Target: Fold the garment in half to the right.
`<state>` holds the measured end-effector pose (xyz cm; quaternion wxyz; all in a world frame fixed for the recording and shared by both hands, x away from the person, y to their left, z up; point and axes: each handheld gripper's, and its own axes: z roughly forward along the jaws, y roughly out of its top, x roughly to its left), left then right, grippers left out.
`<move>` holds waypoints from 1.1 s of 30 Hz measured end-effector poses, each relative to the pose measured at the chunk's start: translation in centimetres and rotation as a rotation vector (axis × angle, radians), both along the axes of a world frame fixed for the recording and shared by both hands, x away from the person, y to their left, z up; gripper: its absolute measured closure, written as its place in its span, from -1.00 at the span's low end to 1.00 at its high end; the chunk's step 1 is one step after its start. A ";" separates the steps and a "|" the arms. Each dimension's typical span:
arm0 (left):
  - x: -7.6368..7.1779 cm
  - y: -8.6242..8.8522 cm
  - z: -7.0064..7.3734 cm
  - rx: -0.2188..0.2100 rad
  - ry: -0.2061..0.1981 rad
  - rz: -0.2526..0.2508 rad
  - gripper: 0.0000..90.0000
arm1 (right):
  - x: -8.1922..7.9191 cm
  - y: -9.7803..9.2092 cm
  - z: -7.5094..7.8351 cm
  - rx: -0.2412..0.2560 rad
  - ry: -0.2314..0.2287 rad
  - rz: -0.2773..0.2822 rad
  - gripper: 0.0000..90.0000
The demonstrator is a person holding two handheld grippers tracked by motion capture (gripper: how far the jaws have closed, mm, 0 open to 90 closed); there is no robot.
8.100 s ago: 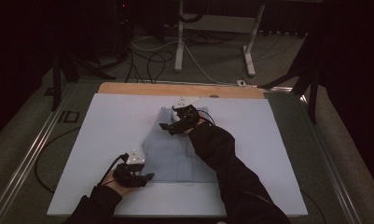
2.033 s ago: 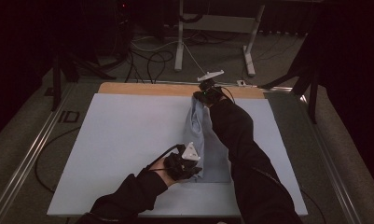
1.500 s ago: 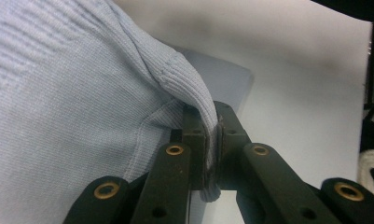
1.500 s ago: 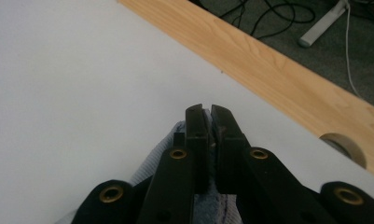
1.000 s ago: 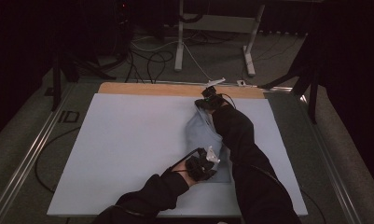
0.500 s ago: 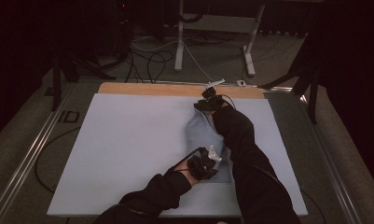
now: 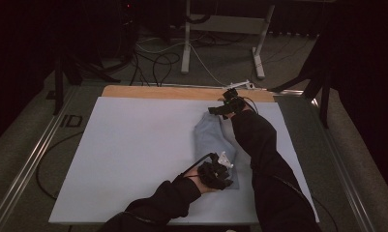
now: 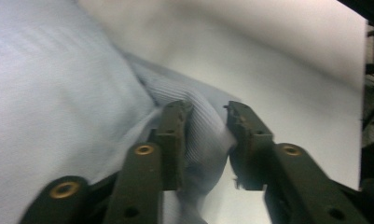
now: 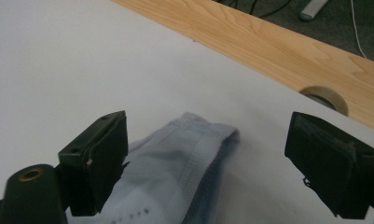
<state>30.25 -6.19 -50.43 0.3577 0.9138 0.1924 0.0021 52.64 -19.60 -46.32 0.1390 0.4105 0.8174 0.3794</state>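
The light blue cloth lies folded in a long strip on the white mat, running from your near side toward the wooden edge. Your left gripper pinches a ribbed fold at the cloth's near end — your right gripper hangs wide open over the far end, holding nothing, so the far end is the right one's to grab.

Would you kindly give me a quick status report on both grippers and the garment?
Left gripper jaws partly closed around a ribbed fold of the light blue garment. Right gripper open over the garment's far end. Nothing in the way on the white table cover.
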 end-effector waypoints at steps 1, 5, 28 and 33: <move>0.0 0.0 0.0 -0.007 0.007 -0.007 0.42 | -0.1 -0.2 0.0 0.009 -0.001 0.000 -0.74; -0.2 -0.1 0.2 -0.019 0.024 -0.027 0.33 | -0.4 -0.4 0.0 0.015 -0.004 0.001 -0.77; -0.7 4.0 3.4 -0.123 -0.015 -0.071 -0.62 | -2.5 -0.6 0.3 0.034 -0.039 0.054 -0.78; -0.9 5.4 3.7 -0.098 -0.063 -0.063 -0.87 | -2.6 -0.6 0.2 0.039 -0.033 0.063 -0.77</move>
